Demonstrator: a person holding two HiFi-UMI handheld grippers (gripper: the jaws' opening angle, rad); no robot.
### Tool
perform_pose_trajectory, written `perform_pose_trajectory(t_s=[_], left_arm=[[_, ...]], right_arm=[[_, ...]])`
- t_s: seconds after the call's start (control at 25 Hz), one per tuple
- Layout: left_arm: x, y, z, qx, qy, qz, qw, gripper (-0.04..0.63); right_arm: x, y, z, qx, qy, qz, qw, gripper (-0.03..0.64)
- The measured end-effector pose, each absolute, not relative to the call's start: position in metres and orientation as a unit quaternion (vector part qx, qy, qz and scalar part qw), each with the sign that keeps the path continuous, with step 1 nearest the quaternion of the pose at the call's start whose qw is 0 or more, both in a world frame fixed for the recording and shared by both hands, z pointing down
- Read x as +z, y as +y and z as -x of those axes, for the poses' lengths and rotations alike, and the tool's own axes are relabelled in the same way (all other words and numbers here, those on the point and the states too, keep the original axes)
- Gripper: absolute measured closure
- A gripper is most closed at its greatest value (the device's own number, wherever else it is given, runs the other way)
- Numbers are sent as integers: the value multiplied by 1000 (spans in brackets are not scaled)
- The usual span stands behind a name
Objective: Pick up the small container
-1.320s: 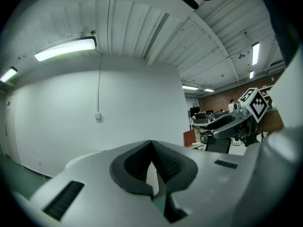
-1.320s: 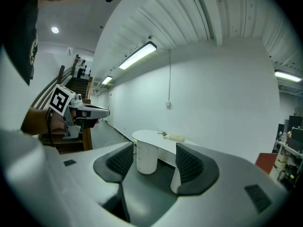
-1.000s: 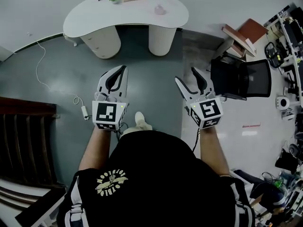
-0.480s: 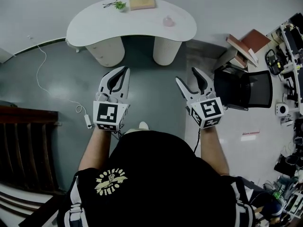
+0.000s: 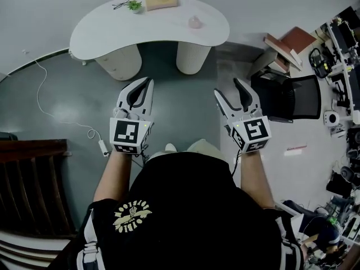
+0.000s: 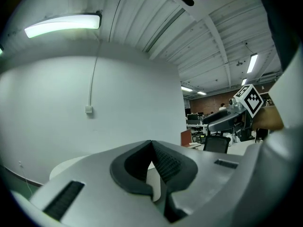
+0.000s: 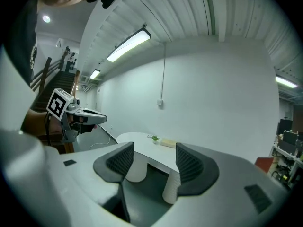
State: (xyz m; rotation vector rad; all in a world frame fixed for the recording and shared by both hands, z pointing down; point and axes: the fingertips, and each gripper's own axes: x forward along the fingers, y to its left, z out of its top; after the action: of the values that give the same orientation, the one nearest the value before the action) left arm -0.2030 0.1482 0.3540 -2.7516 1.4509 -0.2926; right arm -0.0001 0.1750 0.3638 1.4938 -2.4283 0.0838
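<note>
Small container (image 5: 194,22), pale pink, stands on the white kidney-shaped surface (image 5: 112,30) at the far side of the scene, towards the surface's right end and close to its near edge. Nothing is touching it. Further left on the same surface, along the far edge, lie a tan box (image 5: 161,1), a small potted plant (image 5: 134,5) and a pair of glasses (image 5: 120,5) just beside the plant.

Both grippers are held in the air over the grey-green floor (image 5: 180,103), well apart from the surface and from the container, with their jaws pointing towards it. The left gripper (image 5: 147,83) has its jaws clenched: in the left gripper view the two dark pads meet at the tip with nothing between them. The right gripper (image 5: 226,88) has its jaws released, set wide apart, and in the right gripper view only the distant surface and its two rounded legs show through the gap. The container stands slightly left of the right gripper's line.

The person's black shirt (image 5: 185,207) fills the near part of the head view. A white plug block (image 5: 103,146) lies on the floor to the left of the left gripper, at the end of a thin cable. A black office chair (image 5: 295,97) stands to the right of the right gripper.
</note>
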Motion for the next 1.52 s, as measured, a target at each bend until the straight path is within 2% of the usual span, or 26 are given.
perform_pose_trajectory(t_s=[0.64,1.04,1.52], left_arm=[[359,122,174,-119,482,868,33,586],[366,44,152,-125,495,859,19,586],[361,-50,76,-123,461,878,26,586]], right_arm=[[378,138,-19,35,-859,-496,125,347],[390,52,-33,45,-873,-470,125,347],[393,-26,-84,55,-876,-463,124,347]])
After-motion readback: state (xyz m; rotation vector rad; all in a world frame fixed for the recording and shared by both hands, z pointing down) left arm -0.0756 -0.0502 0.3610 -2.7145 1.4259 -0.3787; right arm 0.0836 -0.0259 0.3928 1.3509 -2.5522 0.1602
